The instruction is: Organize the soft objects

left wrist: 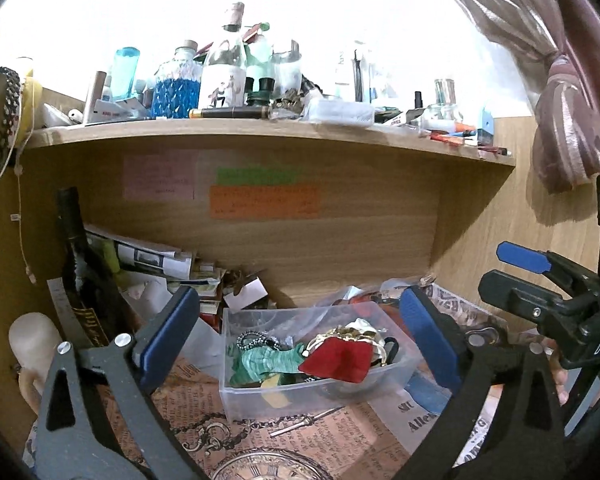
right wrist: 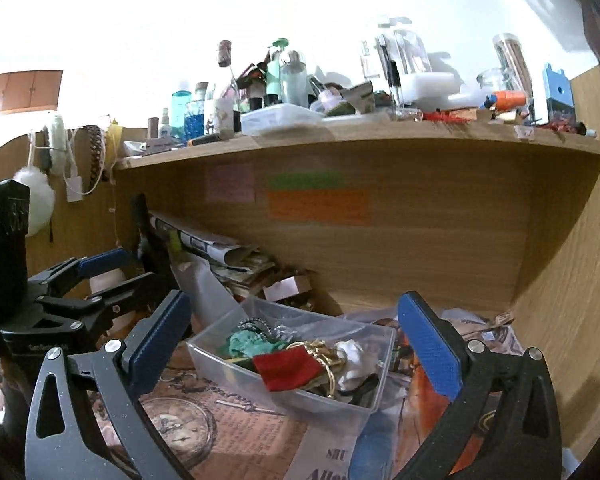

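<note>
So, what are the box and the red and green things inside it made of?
The box looks like clear plastic: its contents show through the walls. The red piece seems to be matte, velvety cloth. The green piece looks like thin crinkled fabric, with fine pleats.

Black gripper frames with silver screws, blue-padded fingers (left wrist: pixel 172 332), white "DAS" lettering.

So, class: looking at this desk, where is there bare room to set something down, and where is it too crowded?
Bare room: the printed paper in front of the clear tub, between the two open grippers. Crowded: the tub itself, heaped with a red cloth and a green cloth; the paper stack behind it; and the bottle-packed shelf.
</note>
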`<control>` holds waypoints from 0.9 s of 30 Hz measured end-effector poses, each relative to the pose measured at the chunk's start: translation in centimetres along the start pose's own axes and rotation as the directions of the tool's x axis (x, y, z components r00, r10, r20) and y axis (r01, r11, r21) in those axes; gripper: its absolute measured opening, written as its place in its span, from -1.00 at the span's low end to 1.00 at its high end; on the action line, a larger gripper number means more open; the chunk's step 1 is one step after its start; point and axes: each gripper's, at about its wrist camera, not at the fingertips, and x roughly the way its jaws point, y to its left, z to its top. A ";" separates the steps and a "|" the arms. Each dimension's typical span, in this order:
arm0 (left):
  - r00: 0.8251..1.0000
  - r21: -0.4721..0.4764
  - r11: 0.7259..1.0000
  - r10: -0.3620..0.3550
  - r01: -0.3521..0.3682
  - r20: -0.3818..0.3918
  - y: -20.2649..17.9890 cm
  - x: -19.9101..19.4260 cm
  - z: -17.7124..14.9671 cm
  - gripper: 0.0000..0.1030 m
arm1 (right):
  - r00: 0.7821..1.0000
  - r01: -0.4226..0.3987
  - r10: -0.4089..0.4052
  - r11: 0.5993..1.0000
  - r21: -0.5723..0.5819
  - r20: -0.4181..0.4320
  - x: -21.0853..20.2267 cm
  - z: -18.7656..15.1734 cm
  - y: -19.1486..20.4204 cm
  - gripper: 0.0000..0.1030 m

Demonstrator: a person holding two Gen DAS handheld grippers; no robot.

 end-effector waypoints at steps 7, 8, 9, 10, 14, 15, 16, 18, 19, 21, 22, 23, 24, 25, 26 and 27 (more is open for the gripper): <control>1.000 -0.007 1.000 -0.003 0.003 -0.004 -0.1 -0.4 -0.3 1.00 | 1.000 -0.007 0.007 1.000 0.000 0.011 -1.1 -0.2 0.6 1.00; 1.000 -0.008 1.000 -0.002 0.002 -0.005 -0.1 -0.4 -0.4 1.00 | 1.000 -0.008 0.008 1.000 0.000 0.011 -1.2 -0.3 0.7 1.00; 1.000 -0.008 1.000 -0.003 0.003 -0.005 -0.1 -0.5 -0.4 1.00 | 1.000 -0.009 0.009 1.000 0.001 0.011 -1.2 -0.3 0.7 1.00; 1.000 -0.009 1.000 -0.004 0.003 -0.006 -0.1 -0.5 -0.5 1.00 | 1.000 -0.010 0.010 1.000 0.001 0.011 -1.2 -0.4 0.8 1.00; 1.000 -0.008 1.000 -0.001 0.001 -0.005 -0.2 -0.5 -0.5 1.00 | 1.000 -0.014 0.014 1.000 0.009 0.011 -1.4 -0.5 0.7 1.00; 1.000 -0.010 1.000 -0.002 0.002 -0.006 -0.1 -0.5 -0.5 1.00 | 1.000 -0.014 0.014 1.000 0.010 0.011 -1.4 -0.5 0.7 1.00; 1.000 -0.010 1.000 -0.003 0.003 -0.008 -0.1 -0.5 -0.6 1.00 | 1.000 -0.015 0.015 1.000 0.011 0.010 -1.5 -0.5 0.8 1.00; 1.000 -0.011 1.000 -0.002 0.002 -0.010 -0.1 -0.5 -0.7 1.00 | 1.000 -0.017 0.017 1.000 0.011 0.009 -1.4 -0.6 0.8 1.00; 1.000 -0.012 1.000 -0.001 0.001 -0.010 -0.1 -0.5 -0.7 1.00 | 1.000 -0.017 0.017 1.000 0.011 0.008 -1.4 -0.6 0.8 1.00; 1.000 -0.014 1.000 -0.003 0.002 -0.012 0.0 -0.4 -0.7 1.00 | 1.000 -0.017 0.017 1.000 0.013 0.004 -1.3 -0.7 0.9 1.00; 1.000 -0.014 1.000 -0.002 0.002 -0.013 0.1 -0.4 -0.8 1.00 | 1.000 -0.020 0.020 1.000 0.012 0.003 -1.3 -0.7 0.8 1.00; 1.000 -0.014 1.000 -0.001 0.001 -0.014 0.1 -0.4 -0.8 1.00 | 1.000 -0.020 0.020 1.000 0.013 0.002 -1.3 -0.7 0.7 1.00; 1.000 -0.014 1.000 -0.001 0.001 -0.016 0.1 -0.3 -0.8 1.00 | 1.000 -0.022 0.022 1.000 0.015 0.001 -1.3 -0.7 0.7 1.00; 1.000 -0.013 1.000 -0.001 0.001 -0.017 0.2 -0.3 -0.8 1.00 | 1.000 -0.025 0.025 1.000 0.016 0.001 -1.2 -0.8 0.6 1.00; 1.000 -0.013 1.000 -0.001 0.001 -0.019 0.2 -0.2 -0.8 1.00 | 1.000 -0.026 0.026 1.000 0.017 0.000 -1.2 -0.8 0.6 1.00; 1.000 -0.013 1.000 -0.001 0.001 -0.021 0.2 -0.2 -0.9 1.00 | 1.000 -0.026 0.026 0.999 0.018 0.000 -1.2 -0.8 0.6 1.00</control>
